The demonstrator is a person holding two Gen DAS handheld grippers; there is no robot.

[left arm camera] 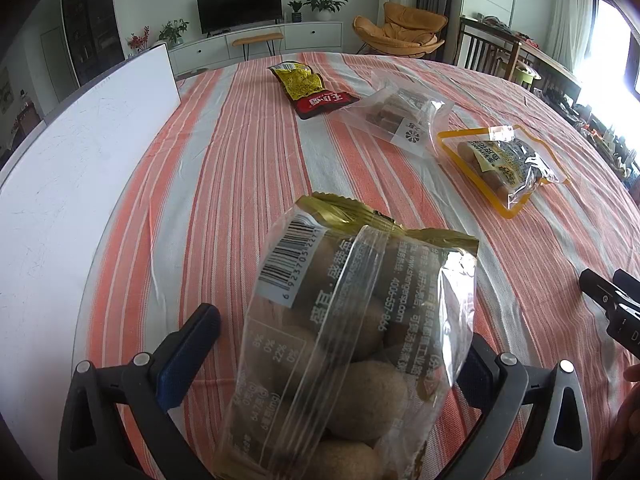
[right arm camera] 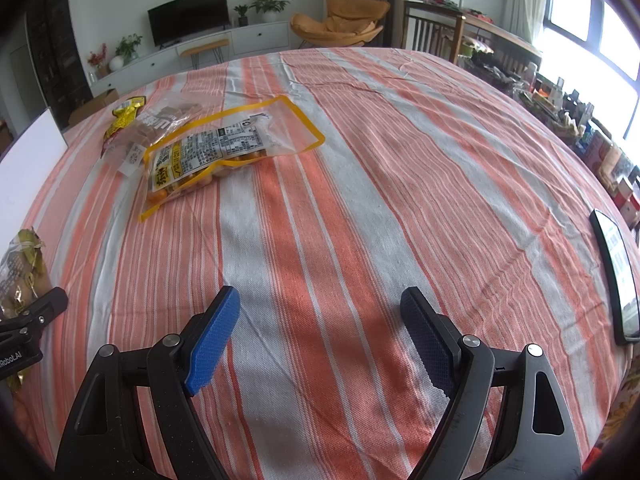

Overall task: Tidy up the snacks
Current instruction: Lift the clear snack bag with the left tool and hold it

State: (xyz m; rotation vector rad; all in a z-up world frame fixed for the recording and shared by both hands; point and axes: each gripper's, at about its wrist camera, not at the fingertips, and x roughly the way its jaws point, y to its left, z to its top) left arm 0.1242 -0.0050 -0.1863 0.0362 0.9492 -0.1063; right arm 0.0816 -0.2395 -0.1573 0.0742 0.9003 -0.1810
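Note:
My left gripper [left arm camera: 340, 344] has its blue pads wide apart on either side of a clear gold-topped bag of round brown snacks [left arm camera: 352, 320]; the right pad is hidden behind the bag, so a grip is unclear. That bag also shows at the left edge of the right wrist view [right arm camera: 20, 276]. My right gripper [right arm camera: 320, 340] is open and empty above the striped tablecloth [right arm camera: 360, 184]. Further away lie a yellow-edged bag [left arm camera: 500, 164] [right arm camera: 216, 148], a clear bag of brown blocks [left arm camera: 400, 112] [right arm camera: 160, 124] and a yellow-and-red packet [left arm camera: 308, 88] [right arm camera: 124, 116].
A white board [left arm camera: 80, 160] lies along the table's left side. A dark phone or tablet [right arm camera: 616, 276] lies near the right edge. The right gripper's tip shows in the left wrist view [left arm camera: 608, 296]. Chairs and a TV cabinet stand beyond the table.

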